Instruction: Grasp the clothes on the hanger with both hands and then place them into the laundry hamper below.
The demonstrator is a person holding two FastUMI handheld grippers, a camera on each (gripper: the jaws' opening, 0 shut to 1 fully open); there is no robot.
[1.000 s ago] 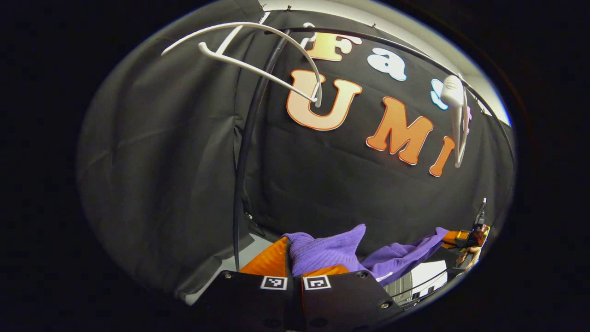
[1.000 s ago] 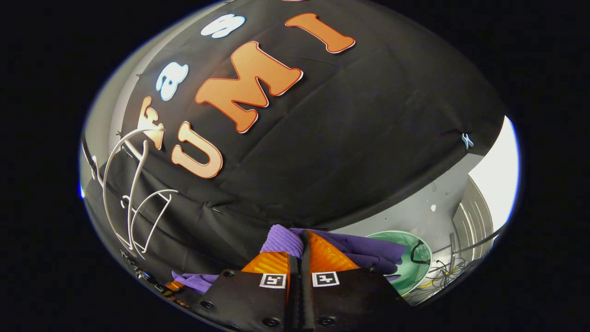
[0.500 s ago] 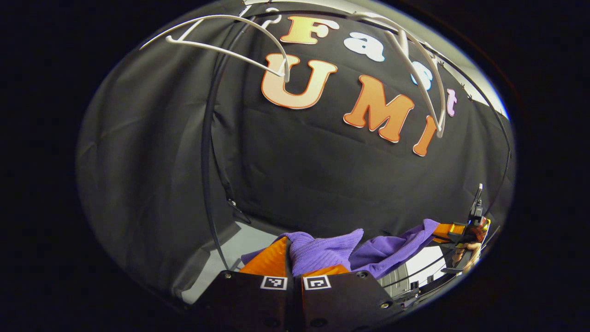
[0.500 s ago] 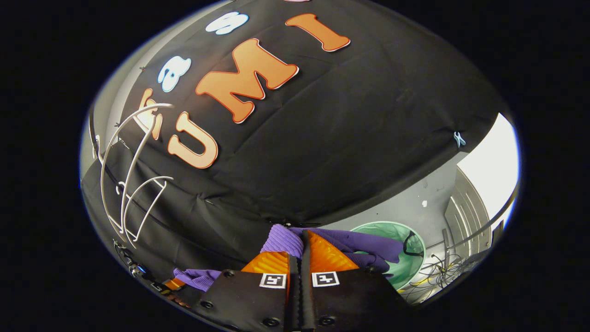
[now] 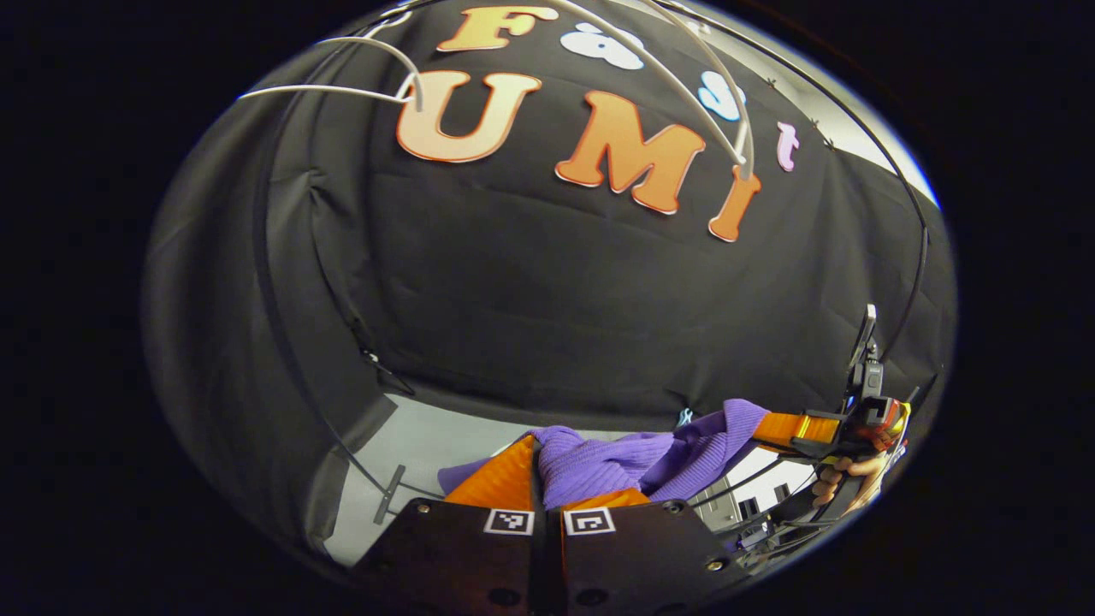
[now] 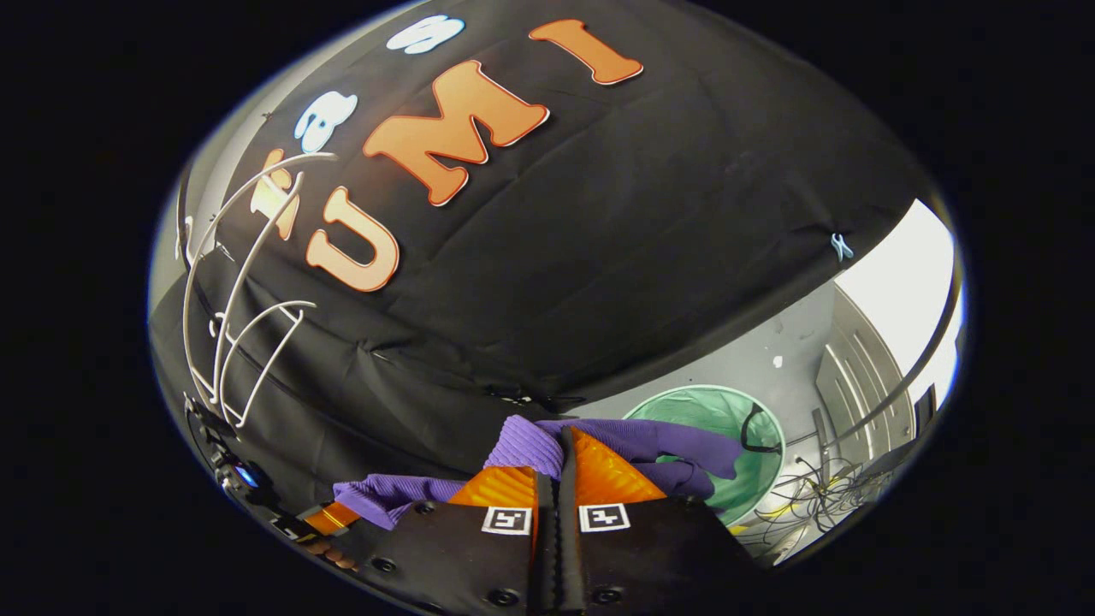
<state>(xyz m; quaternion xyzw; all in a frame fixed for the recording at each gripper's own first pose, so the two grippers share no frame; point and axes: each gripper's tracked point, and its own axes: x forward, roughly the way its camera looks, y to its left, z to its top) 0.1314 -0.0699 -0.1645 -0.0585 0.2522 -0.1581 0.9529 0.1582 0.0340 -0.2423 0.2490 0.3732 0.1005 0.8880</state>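
Note:
A purple knitted garment stretches between both grippers, off the hangers. My left gripper is shut on one end of it. Farther right in the left gripper view, the right gripper pinches the other end, with a hand below it. In the right gripper view my right gripper is shut on the purple garment, and the left gripper shows low at the left, holding purple cloth. The green laundry hamper stands on the floor beyond, partly hidden by the garment. Bare white hangers hang above.
A black rack pole curves down the left side in the left gripper view. White hangers cluster at the left in the right gripper view. Loose cables and a grey ribbed panel lie beside the hamper on the grey floor.
Both grippers have come down with the purple garment. The hangers have slid up in the left gripper view, more floor shows, and the hamper appears larger in the right gripper view.

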